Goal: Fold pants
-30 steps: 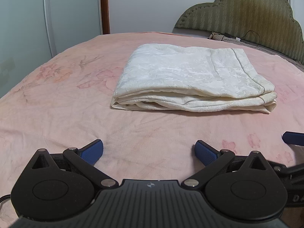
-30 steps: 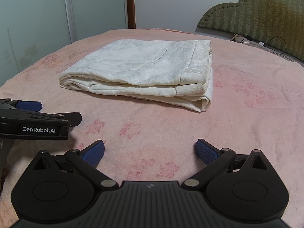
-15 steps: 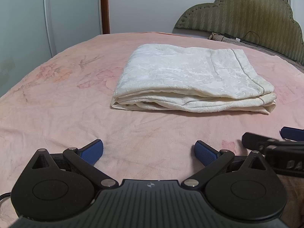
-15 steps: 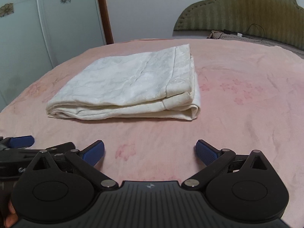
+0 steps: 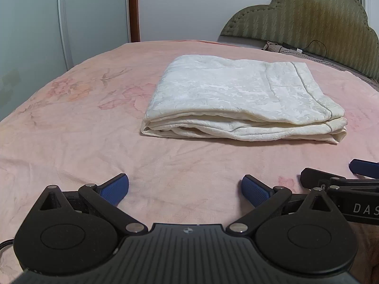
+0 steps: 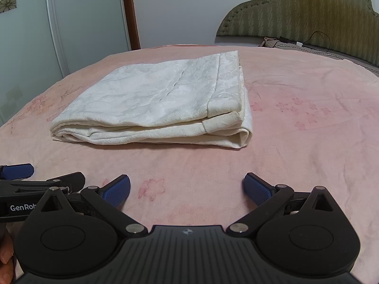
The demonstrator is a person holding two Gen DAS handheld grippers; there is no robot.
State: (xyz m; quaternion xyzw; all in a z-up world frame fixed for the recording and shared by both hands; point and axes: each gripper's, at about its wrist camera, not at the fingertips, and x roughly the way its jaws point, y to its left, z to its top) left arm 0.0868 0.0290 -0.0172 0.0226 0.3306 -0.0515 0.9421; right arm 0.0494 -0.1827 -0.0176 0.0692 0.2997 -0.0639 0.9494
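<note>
The cream-white pants [image 5: 239, 99] lie folded in a flat rectangular stack on the pink bed; they also show in the right wrist view [image 6: 156, 104]. My left gripper [image 5: 184, 189] is open and empty, low over the sheet in front of the stack's near edge. My right gripper [image 6: 187, 189] is open and empty, also short of the stack, close beside the left one. The right gripper's fingers [image 5: 364, 168] show at the right edge of the left wrist view. The left gripper's fingers [image 6: 19, 170] show at the left edge of the right wrist view.
The pink floral bedsheet [image 5: 71, 123] spreads all around the stack. An olive padded headboard [image 5: 308, 19] stands at the back right with a cable and small items [image 5: 296, 49] at its foot. Wardrobe doors [image 6: 59, 23] and a wall stand behind the bed.
The right gripper has swung left and drawn alongside the left gripper, so the stack looks more centred and nearer in its view. The left gripper has hardly moved. Both stayed open.
</note>
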